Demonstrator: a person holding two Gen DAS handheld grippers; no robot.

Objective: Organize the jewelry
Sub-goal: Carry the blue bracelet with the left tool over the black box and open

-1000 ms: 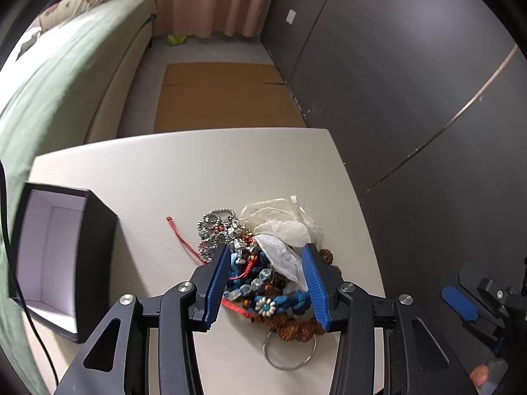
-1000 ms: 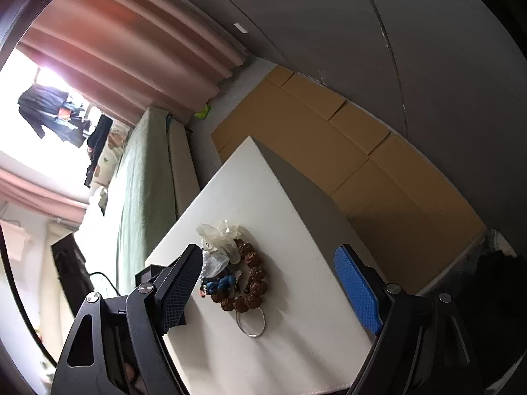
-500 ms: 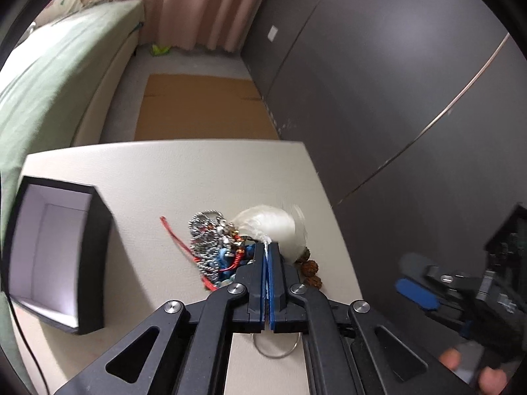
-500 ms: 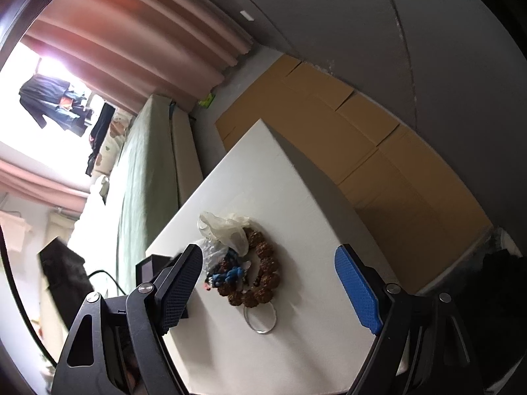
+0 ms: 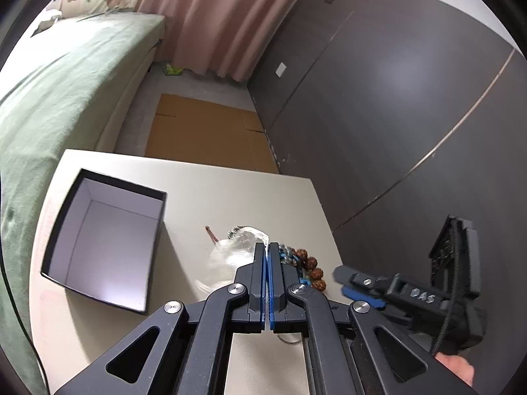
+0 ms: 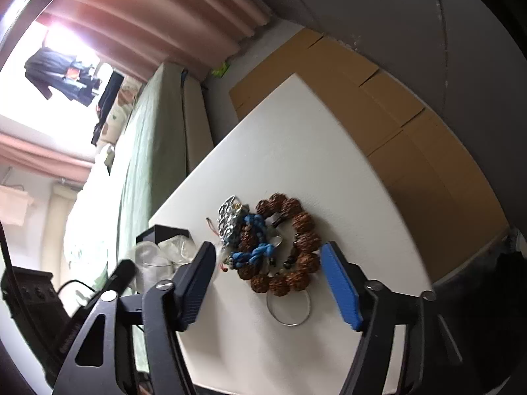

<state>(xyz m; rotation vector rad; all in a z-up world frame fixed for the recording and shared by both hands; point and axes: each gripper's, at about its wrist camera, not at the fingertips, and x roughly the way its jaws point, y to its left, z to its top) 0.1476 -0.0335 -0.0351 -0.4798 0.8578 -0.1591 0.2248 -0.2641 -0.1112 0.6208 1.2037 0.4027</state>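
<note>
With tongs pressed on plastic: step in hand judged as lifting one clear bag clear of the jewelry heap, for carrying to the box.

Left tongs (image 5: 266,247): pressed together, pinching a clear plastic bag (image 5: 235,256); bag blurred, apparently raised off the surface, contents not legible.

Right tongs (image 6: 268,283): spread wide, holding nothing, poised over the jewelry pile (image 6: 263,247) with the heap framed between the two fingers.

Surface (image 6: 296,138): white, carrying box and pile; bag seen at the pile's left side in the right wrist view.

Box (image 5: 98,243): one, black outside, pale inside, open-topped, no jewelry visible in it; well apart from the pile, to the left in the left wrist view.

Count, brown bead bracelet (image 6: 296,247): one, large knobbly beads in a loop, lying flat.

Count, blue braided cord piece (image 6: 255,240): one tangle, lying across the bracelet; whether one item or two cannot be told.

Count, silver chain cluster (image 6: 230,219): one bunch, touching the blue cord.

Count, metal ring (image 6: 288,307): one, thin, just below the bracelet, touching or near it.

Count, red cord (image 5: 210,233): one strand, poking out beside the bag.

Next move, as judged: swing left toward the box, release over the opening; care needed that no cord snags on the bag.

Next move, right side: close on the bracelet only, avoiding the tangle.
</note>
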